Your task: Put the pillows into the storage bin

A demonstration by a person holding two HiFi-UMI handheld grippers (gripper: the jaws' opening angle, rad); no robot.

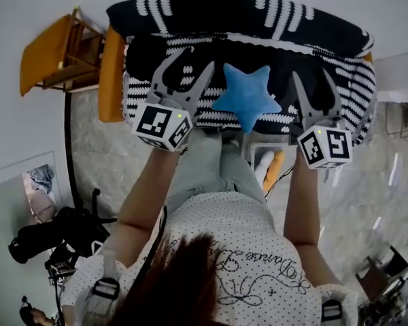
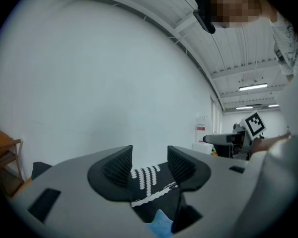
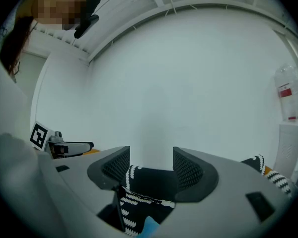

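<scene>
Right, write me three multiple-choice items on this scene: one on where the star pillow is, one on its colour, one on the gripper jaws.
1. In the head view the star pillow lies:
A) between the two grippers
B) left of both
C) right of both

2. Its colour:
A) red
B) blue
C) green

3. The left gripper and right gripper are:
A) both clamped on the pillow
B) both open and empty
C) both shut

Answers:
1 A: it lies at the striped storage bin, between them.
2 B: it is plainly blue.
3 B: each gripper view shows pads apart with nothing pressed between them.
</scene>
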